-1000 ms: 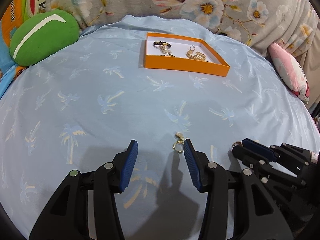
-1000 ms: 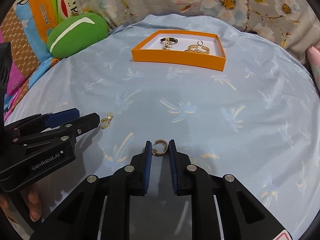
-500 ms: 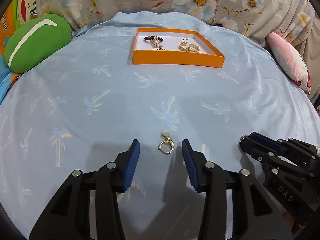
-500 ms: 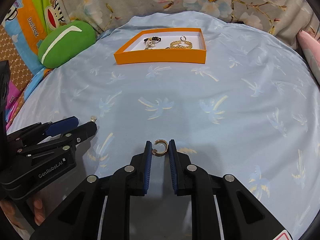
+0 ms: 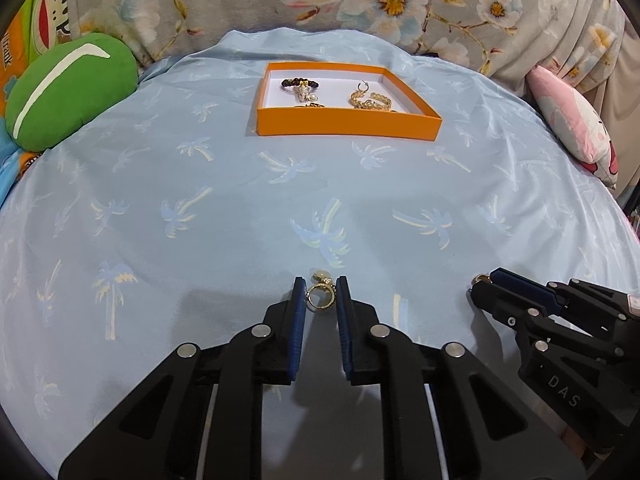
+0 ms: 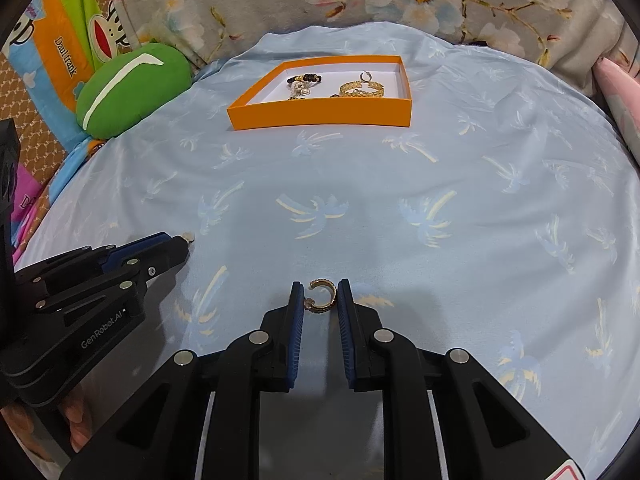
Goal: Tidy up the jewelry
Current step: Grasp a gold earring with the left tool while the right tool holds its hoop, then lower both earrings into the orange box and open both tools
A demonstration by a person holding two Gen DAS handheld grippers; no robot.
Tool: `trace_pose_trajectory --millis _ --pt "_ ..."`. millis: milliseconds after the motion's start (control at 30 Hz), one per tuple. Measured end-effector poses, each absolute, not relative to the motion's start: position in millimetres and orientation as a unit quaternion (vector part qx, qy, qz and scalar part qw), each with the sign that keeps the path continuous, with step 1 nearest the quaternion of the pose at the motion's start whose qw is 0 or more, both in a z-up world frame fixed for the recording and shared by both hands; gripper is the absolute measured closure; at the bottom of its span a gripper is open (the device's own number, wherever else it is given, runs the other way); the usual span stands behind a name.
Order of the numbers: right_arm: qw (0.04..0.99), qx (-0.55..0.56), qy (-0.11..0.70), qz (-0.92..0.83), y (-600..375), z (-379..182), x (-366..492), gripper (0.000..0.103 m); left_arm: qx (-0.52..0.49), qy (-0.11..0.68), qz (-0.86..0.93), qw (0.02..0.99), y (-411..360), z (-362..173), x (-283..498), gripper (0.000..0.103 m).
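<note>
Jaws of the left gripper [image 5: 320, 294] have narrowed since a second ago and now clamp the pearl-topped gold ring [image 5: 319, 295] on the blue sheet [image 5: 240, 200]; the right gripper [image 6: 320, 295] remains closed on the gold cuff earring [image 6: 322, 295]. Both sit level and low, pointing toward the orange tray [image 5: 348, 130] well beyond, which holds other jewelry.
</note>
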State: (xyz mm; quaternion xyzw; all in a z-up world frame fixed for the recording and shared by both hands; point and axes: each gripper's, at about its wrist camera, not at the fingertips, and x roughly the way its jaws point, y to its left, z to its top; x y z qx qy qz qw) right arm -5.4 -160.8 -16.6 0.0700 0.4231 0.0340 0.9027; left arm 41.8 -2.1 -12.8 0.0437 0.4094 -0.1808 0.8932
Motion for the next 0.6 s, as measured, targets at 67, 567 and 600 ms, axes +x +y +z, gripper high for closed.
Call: trace_pose_trajectory --millis 67,567,600 --pt "0.903 0.076 0.421 0.034 -163 -16 -6 0.087 0.033 0.407 -0.182 0.894 1 -11 42 0.089" --pt "0.92 0.08 0.383 0.017 -192 16 22 0.087 0.013 0.384 -0.189 0.904 0 20 68 0.089" --pt "0.922 0.079 0.379 0.016 -194 19 27 0.087 0.012 0.382 -0.19 0.904 -2 23 73 0.089"
